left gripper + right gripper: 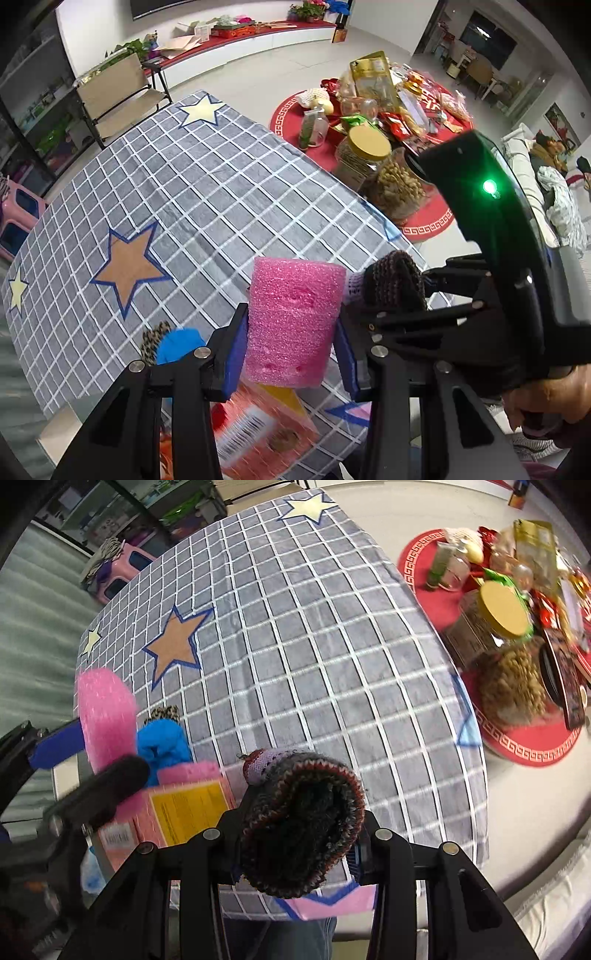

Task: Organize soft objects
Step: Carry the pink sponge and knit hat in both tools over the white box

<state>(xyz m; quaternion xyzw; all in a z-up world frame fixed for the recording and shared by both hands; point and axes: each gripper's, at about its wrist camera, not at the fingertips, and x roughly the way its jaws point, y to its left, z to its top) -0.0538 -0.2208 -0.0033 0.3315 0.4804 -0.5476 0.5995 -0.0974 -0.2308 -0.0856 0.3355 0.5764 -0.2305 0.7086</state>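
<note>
Overhead, grey grid-and-star cloth (207, 192) covers bench; red mat (428, 218) at 2 o'clock. Left hand-held gripper (291, 347) grasps pink foam roll (293, 317); right hand-held gripper (295, 845) grasps dark knit item (303, 823).

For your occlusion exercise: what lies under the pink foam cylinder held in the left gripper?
Below the foam cylinder lies a pink box with a barcode, on the checked cloth. A yellow shape peeks out directly beneath; the foam covers the rest of it.

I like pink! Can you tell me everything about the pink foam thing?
The pink foam roll is a stubby cylinder of bubbly, glittery-looking foam with small dents. It stands nearly upright, gripped at its sides between the left gripper's blue pads, lifted over the checked tablecloth and a pink box.
</note>
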